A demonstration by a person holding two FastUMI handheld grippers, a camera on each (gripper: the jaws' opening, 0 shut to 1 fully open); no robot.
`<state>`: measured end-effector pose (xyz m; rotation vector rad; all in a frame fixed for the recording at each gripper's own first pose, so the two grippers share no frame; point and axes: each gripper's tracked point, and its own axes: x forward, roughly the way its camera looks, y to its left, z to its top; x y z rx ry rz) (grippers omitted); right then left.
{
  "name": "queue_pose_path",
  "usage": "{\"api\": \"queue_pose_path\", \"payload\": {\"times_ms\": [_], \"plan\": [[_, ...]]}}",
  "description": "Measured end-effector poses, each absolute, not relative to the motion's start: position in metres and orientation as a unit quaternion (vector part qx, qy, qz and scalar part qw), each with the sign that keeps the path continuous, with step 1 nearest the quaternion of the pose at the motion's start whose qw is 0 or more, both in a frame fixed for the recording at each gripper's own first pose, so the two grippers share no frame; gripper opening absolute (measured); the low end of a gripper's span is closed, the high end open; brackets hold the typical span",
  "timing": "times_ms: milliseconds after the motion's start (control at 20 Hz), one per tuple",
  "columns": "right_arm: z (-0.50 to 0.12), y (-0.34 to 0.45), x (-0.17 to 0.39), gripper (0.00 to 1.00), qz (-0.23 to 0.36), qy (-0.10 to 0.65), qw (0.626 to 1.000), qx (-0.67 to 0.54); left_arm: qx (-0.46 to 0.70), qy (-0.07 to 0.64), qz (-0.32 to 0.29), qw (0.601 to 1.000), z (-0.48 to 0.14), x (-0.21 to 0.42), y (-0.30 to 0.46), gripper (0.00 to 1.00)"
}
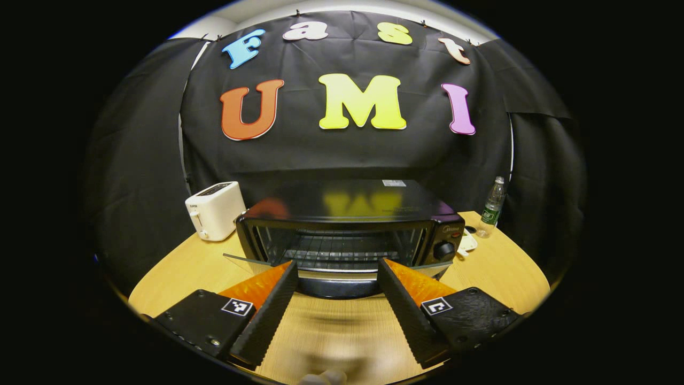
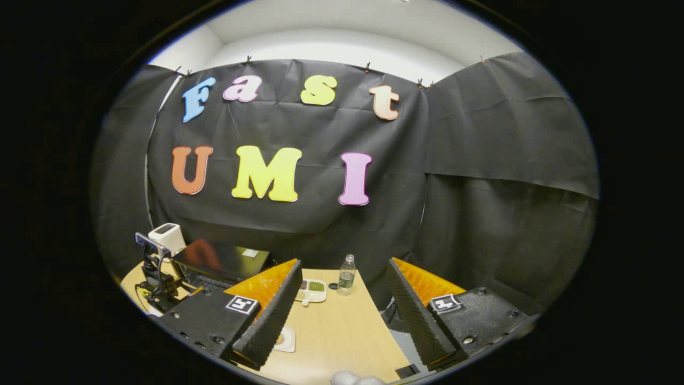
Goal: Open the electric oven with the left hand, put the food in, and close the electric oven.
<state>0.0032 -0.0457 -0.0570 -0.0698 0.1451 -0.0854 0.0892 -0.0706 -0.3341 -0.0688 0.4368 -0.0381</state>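
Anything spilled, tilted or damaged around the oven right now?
Nothing stands out. The black electric oven sits square on the wooden table, its glass door folded down, with the white toaster and clear plastic bottle upright.

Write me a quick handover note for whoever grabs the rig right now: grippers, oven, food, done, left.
Left gripper: open, holding nothing, facing the oven.
Right gripper: open, holding nothing, above the table.
Oven door is down; the rack looks bare.
Food: a small divided dish sits beside the water bottle; not picked up.
Done: opening. Left: load the food, close the door.
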Motion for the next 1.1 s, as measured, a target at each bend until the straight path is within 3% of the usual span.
{"api": "queue_pose_path", "payload": {"times_ms": [900, 950, 1000, 1050, 1100], "plan": [[-0.080, -0.045, -0.004, 1.00, -0.039, 0.083, 0.995, -0.038, -0.068, 0.325, -0.031, 0.943, -0.407, 0.016, -0.076, 0.99], [-0.081, -0.045, -0.005, 1.00, -0.038, 0.085, 0.995, -0.038, -0.061, 0.339, -0.035, 0.938, -0.415, 0.012, -0.075, 0.98], [-0.083, -0.044, -0.005, 1.00, -0.037, 0.087, 0.995, -0.036, -0.064, 0.351, -0.034, 0.934, -0.424, 0.010, -0.075, 0.88], [-0.084, -0.044, -0.005, 1.00, -0.036, 0.088, 0.995, -0.035, -0.075, 0.367, -0.031, 0.927, -0.434, 0.007, -0.075, 0.97], [-0.085, -0.043, -0.004, 1.00, -0.036, 0.089, 0.995, -0.035, -0.090, 0.382, -0.028, 0.919, -0.443, 0.003, -0.077, 0.96]]}}
